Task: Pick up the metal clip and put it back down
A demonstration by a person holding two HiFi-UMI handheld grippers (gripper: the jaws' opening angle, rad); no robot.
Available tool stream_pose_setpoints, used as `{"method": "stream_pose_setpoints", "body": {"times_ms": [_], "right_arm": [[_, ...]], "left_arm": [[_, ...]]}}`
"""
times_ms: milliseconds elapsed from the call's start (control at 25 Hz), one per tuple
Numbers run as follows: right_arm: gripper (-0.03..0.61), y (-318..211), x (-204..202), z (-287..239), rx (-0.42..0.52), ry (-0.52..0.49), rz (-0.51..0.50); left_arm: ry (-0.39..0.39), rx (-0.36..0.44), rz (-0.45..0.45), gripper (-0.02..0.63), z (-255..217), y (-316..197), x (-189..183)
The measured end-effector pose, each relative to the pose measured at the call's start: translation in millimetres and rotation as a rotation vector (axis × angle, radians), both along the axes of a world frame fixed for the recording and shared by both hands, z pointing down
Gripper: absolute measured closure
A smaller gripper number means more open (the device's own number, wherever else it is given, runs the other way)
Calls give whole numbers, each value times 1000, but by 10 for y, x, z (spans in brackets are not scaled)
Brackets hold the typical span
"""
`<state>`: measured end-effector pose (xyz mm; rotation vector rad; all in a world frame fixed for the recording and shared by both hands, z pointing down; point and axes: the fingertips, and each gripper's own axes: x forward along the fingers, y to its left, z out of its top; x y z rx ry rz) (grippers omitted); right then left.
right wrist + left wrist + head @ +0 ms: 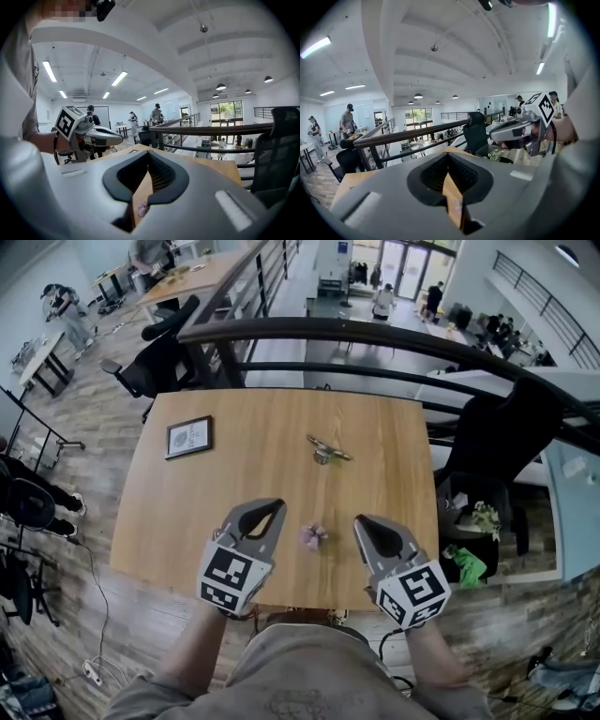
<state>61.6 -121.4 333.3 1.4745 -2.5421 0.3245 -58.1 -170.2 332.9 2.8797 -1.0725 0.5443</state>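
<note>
The metal clip (328, 450) lies flat on the wooden table (244, 493), right of centre and toward the far side; nothing touches it. Both grippers hover over the table's near edge, well short of the clip. My left gripper (272, 506) is shut and empty, its jaws meeting at the tips (448, 157). My right gripper (364, 521) is likewise shut with nothing held (149, 157). Between them on the table sits a small pink-purple object (313, 536). Each gripper shows in the other's view: the right gripper (520, 131) and the left gripper (93, 133).
A framed picture (188, 437) lies flat at the table's far left. A black railing (375, 334) runs behind the table, with the floor below beyond it. Black office chairs stand at the far left (155, 362) and at the right (506, 437).
</note>
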Motion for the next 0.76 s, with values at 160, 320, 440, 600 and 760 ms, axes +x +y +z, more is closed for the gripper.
{"method": "stream_pose_setpoints", "body": {"times_ms": [160,320,440,600,760], "right_arm": [[568,53,-3,47,-18,-4,5],[568,87,-49,75,-22,3,-3],[568,110,-91,57,-21,12,-14],[568,96,-157,-32,4,17,-26],[568,91,-191,-69,10,8,-31]], "left_arm": [[17,-14,7,612,-3,63,35],[37,-16,11,612,-31,98,60],[31,-24,19,612,-15,128,72],[50,-35,-2,612,-34,76,27],[55,-28,-16,612,-80,48,-16]]}}
